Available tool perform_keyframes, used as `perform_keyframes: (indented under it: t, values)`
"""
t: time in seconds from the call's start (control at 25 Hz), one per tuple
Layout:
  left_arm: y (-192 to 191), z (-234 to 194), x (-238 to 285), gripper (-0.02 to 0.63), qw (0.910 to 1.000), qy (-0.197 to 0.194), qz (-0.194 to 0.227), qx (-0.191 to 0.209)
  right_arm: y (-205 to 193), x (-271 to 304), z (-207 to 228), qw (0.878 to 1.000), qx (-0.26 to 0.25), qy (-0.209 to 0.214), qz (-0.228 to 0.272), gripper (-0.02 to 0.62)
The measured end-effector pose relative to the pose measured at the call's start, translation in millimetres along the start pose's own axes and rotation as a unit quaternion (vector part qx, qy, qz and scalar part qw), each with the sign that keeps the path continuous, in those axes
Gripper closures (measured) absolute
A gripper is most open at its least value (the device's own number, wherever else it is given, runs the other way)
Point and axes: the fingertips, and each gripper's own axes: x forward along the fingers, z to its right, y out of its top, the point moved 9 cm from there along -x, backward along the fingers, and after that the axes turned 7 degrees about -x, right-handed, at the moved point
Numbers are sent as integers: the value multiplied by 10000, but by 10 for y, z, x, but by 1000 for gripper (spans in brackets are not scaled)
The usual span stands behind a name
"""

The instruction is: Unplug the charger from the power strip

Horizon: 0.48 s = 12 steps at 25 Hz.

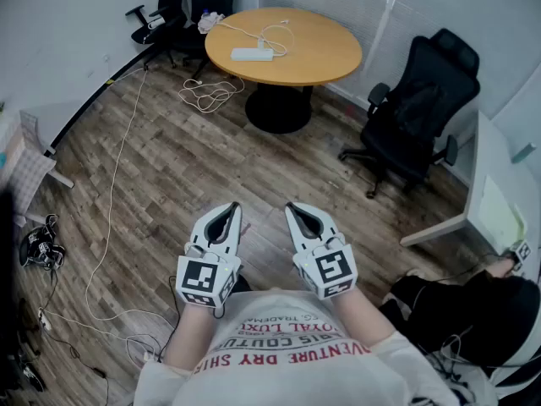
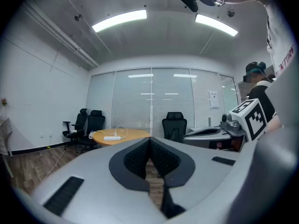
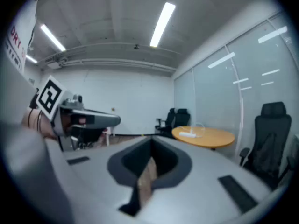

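Both grippers empty, well apart from the strip, which sits across the room.
Left gripper (image 1: 225, 213) and right gripper (image 1: 299, 213) have jaws pressed together on nothing. The white plastic power strip (image 1: 252, 54) lies on the round light-wood table (image 1: 338, 64), thin white charger cable (image 1: 274, 32) looped beside it; the plug is too small to make out. Likely a light, rigid, smooth plug: pinch its body, not the limp cable, and hold the light strip down.

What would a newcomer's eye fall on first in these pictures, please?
Probably the round light-wooden table at the far end, with a white power strip and white cable on top. Then the grey left gripper and right gripper, both shut and empty, before the person's chest.
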Motion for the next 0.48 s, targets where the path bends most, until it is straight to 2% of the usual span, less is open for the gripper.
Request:
perform_keyframes:
  t: [0.48]
  values:
    - [-37, 26, 190, 577, 10000, 19, -54, -53, -72, 20, 187, 9999, 134, -42, -5, 568]
